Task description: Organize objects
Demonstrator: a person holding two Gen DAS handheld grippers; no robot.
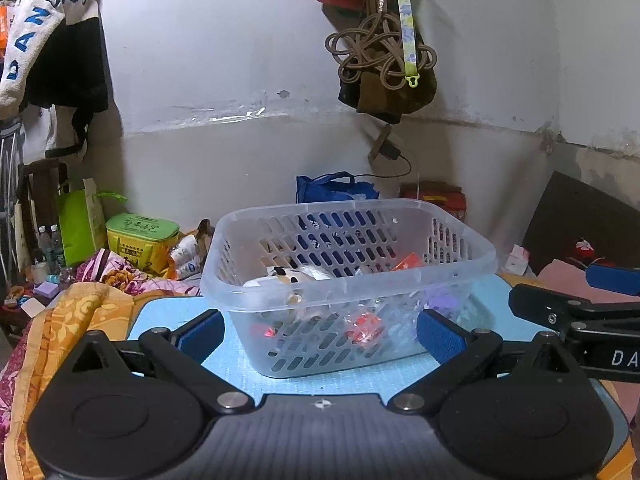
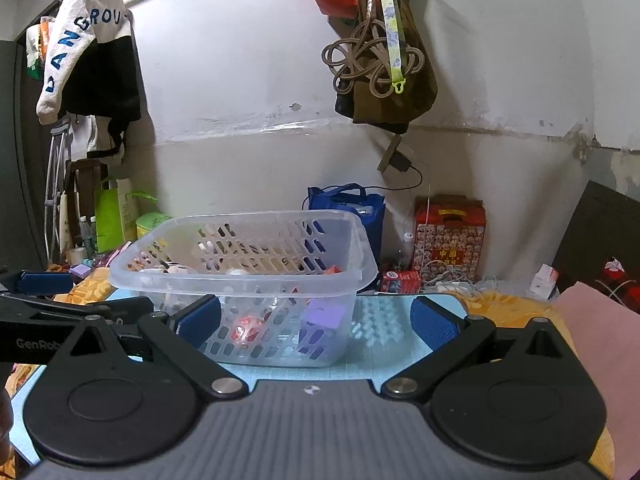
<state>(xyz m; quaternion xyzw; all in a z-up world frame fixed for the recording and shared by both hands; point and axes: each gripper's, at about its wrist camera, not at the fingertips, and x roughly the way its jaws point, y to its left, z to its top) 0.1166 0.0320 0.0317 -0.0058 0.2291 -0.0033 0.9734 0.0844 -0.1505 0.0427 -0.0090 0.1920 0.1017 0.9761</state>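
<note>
Left wrist view: the white wall [image 1: 224, 80] fills the back of the room, with a white and black garment [image 1: 44, 40] hanging at its left and a brown bag with coiled cord [image 1: 380, 64] hanging near the middle. Below, a light blue mat [image 1: 240, 364] lies over an orange patterned blanket [image 1: 68, 320]. On the mat stands a clear plastic basket [image 1: 344, 280] with slotted walls, upright, just ahead of the left gripper [image 1: 320, 330]. That gripper is spread wide and holds nothing; its blue pads [image 1: 440, 336] sit to either side of the basket's near wall, apart from it. The right gripper [image 1: 576, 312] shows at the right edge, beside the basket; its fingers are also parted, with nothing between them.

In the right wrist view the basket [image 2: 244, 276] sits left of centre on the mat [image 2: 380, 352], and the right gripper [image 2: 316, 322] has one pad in front of the basket's near wall and the other over bare mat.

Inside the basket lie a white toy with black spots [image 1: 286, 274], a purple block [image 2: 326, 314], a red shiny wrapper [image 1: 364, 328] and a small orange-red packet [image 1: 408, 260]. Behind the basket stand a blue bag [image 2: 348, 204] and a red box [image 2: 450, 236]; a green tin [image 1: 142, 240] sits to the left.
</note>
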